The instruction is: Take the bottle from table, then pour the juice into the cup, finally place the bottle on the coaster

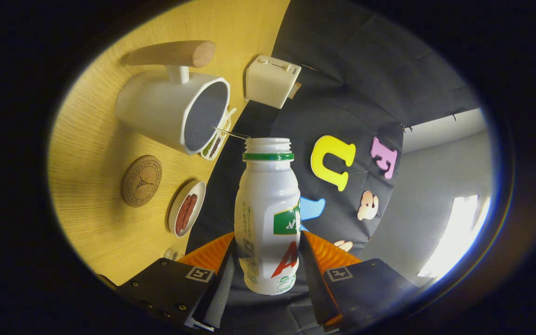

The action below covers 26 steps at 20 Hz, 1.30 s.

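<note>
The table (91, 153) shows tilted, its far edge meeting the booth wall. On it the cup (170, 111) stands near that edge, its mouth just beside the bottle's open neck. The bottle (268, 218) is clamped between both fingers of the gripper (268, 274), lifted off the table. The coaster (141, 180) lies nearer than the cup, a small dish (186, 208) beside it at the table's edge.
</note>
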### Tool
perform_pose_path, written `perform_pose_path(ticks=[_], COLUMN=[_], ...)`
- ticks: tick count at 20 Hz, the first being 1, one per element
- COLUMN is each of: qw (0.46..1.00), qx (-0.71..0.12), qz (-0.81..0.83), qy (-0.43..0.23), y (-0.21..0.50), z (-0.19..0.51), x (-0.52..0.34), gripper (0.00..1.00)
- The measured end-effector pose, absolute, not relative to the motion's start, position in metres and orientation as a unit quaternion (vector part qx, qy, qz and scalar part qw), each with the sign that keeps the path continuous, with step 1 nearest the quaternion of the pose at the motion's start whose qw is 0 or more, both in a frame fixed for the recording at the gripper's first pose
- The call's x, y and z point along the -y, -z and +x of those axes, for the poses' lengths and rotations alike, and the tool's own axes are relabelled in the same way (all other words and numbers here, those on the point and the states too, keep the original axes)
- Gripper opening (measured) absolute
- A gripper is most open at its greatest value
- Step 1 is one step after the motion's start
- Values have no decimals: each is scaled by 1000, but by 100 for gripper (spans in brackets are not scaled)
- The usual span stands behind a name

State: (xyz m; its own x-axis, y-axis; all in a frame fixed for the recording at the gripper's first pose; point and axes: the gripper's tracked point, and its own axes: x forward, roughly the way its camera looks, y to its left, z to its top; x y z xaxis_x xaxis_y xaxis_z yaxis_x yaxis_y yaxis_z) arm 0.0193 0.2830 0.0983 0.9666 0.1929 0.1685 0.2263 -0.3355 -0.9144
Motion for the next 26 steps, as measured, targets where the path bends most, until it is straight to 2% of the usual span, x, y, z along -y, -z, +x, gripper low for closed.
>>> perform_pose_path(ticks=[26], qw=[478], qx=[146], qz=[-866], qy=[-3], y=[-87], z=[18], x=[-299], gripper=[72])
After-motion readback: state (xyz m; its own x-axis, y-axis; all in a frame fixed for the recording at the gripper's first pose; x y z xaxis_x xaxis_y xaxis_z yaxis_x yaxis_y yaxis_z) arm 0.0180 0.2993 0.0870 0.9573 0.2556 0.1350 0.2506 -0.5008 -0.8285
